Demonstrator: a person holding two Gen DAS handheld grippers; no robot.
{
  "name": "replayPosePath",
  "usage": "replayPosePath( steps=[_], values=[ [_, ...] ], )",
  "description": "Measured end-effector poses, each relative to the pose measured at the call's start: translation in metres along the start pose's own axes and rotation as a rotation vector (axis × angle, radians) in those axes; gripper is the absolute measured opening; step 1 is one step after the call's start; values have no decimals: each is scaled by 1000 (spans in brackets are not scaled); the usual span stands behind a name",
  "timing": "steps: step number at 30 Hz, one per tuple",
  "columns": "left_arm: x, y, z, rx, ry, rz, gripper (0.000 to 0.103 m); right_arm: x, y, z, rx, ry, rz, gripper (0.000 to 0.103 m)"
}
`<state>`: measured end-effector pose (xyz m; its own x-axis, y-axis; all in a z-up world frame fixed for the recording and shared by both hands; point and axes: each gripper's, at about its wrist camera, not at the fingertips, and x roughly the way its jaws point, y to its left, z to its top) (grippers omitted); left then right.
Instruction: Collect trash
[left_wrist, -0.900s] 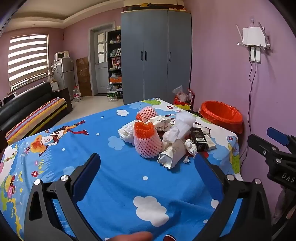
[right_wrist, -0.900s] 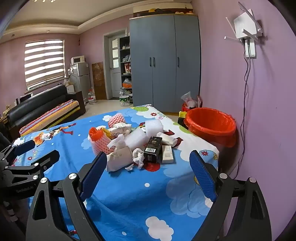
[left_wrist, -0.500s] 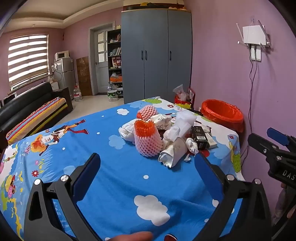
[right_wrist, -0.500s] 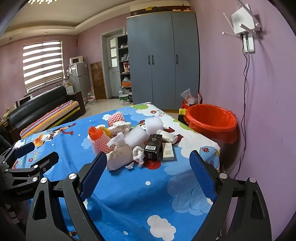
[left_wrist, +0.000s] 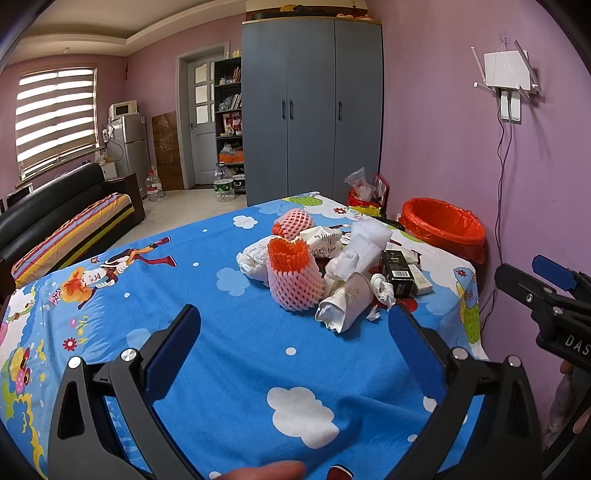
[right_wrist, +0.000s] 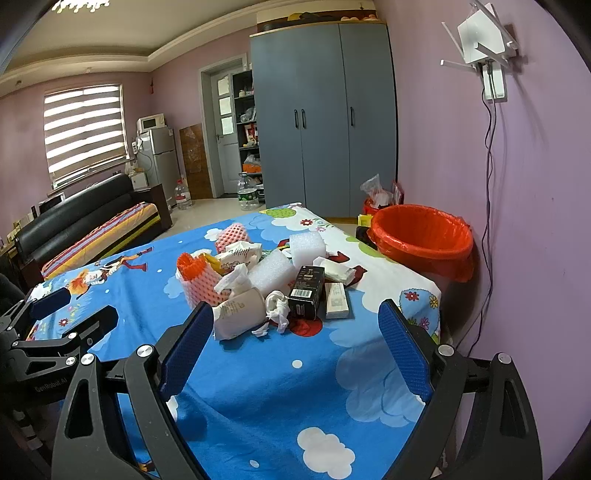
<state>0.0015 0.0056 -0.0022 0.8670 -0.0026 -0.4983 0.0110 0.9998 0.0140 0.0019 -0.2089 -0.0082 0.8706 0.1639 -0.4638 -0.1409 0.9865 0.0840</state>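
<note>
A heap of trash lies on the table with the blue cartoon cloth (left_wrist: 229, 354): a pink and orange foam fruit net (left_wrist: 293, 277) (right_wrist: 197, 277), a crumpled paper cup (left_wrist: 345, 304) (right_wrist: 238, 312), a black box (left_wrist: 397, 271) (right_wrist: 306, 290), white foam pieces (right_wrist: 306, 247) and tissues (right_wrist: 277, 306). An orange-lined bin (left_wrist: 443, 227) (right_wrist: 423, 236) stands past the table's far right corner. My left gripper (left_wrist: 295, 332) is open and empty, short of the heap. My right gripper (right_wrist: 295, 332) is open and empty, just in front of the cup and box.
A purple wall (right_wrist: 535, 221) with a hanging cable runs along the right. A grey wardrobe (left_wrist: 312, 107) stands behind the table. A black sofa (left_wrist: 55, 221) is at the left. The right gripper's body shows at the right edge of the left wrist view (left_wrist: 546, 306).
My right gripper has moved forward towards the heap, which looks closer and larger. The left gripper has barely moved. Both stay open.
</note>
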Motion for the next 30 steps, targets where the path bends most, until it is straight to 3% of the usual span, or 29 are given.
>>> replayPosePath(
  steps=[30],
  values=[
    [-5,-6,-9,2,12,-6,98,-1,6,-4,35,13,8,85]
  ],
)
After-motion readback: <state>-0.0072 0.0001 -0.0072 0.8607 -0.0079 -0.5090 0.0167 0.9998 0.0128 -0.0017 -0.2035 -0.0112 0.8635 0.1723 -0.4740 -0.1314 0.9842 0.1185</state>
